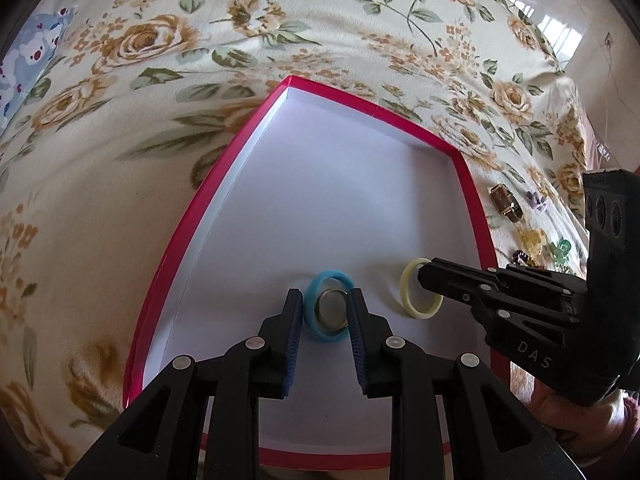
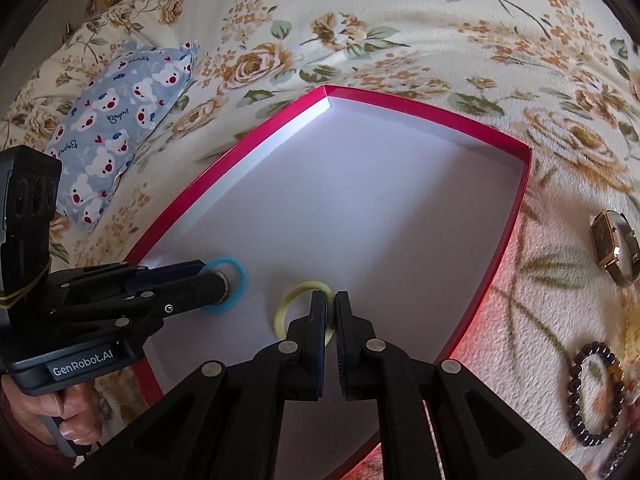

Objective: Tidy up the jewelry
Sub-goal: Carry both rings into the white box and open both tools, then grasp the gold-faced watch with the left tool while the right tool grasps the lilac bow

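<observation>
Floral bed cover (image 1: 248, 40) carries red tray (image 1: 208, 192) | left gripper (image 1: 325, 304) jaws narrow, clamping blue ring (image 1: 329, 276) with metal ring | right gripper (image 2: 331, 308) jaws nearly shut on yellow ring (image 2: 286, 308) | risk: rings roll or spring aside on release | room: tray floor free ahead, rims near; watch (image 2: 614, 246), bead bracelet (image 2: 592, 396) wait outside.

Most of my shallow red-rimmed white tray's floor (image 2: 380, 200) lies open; only its low rim (image 1: 472, 192) borders my way in.
</observation>
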`<action>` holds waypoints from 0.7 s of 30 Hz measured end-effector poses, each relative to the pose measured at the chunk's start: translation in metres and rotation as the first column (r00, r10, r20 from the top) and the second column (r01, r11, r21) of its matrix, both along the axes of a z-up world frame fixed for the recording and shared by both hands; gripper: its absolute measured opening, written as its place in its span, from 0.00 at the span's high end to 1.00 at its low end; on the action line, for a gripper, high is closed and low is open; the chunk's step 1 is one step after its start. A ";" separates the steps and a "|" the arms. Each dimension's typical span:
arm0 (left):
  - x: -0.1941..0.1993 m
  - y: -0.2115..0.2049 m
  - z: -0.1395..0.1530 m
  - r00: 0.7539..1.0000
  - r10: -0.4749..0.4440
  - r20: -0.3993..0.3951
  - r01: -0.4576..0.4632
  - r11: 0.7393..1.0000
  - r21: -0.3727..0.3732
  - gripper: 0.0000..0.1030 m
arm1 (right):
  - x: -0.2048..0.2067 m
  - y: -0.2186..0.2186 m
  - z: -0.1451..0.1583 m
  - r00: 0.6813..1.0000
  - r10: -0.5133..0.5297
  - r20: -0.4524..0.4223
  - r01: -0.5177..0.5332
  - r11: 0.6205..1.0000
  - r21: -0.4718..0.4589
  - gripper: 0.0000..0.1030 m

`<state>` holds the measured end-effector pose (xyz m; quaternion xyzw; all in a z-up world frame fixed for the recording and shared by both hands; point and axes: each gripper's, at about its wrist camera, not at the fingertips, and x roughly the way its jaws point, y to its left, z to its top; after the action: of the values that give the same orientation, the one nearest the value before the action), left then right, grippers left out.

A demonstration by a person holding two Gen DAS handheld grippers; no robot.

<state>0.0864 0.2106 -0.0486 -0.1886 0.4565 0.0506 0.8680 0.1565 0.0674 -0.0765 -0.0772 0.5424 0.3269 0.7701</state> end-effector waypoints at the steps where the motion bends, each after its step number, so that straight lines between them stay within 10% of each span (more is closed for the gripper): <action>1: 0.000 0.000 0.000 1.000 0.001 0.001 -0.001 1.000 -0.001 0.78 | 0.000 0.000 0.000 1.000 -0.001 -0.001 0.001 1.000 0.001 0.94; 21: 0.001 0.001 -0.001 1.000 0.013 -0.003 -0.013 1.000 0.002 0.76 | -0.008 -0.019 0.033 0.998 -0.057 0.027 0.054 0.995 0.079 0.76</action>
<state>0.0876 0.2114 -0.0494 -0.1908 0.4566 0.0570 0.8671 0.1483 0.0480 -0.0438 -0.0365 0.5198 0.3253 0.7891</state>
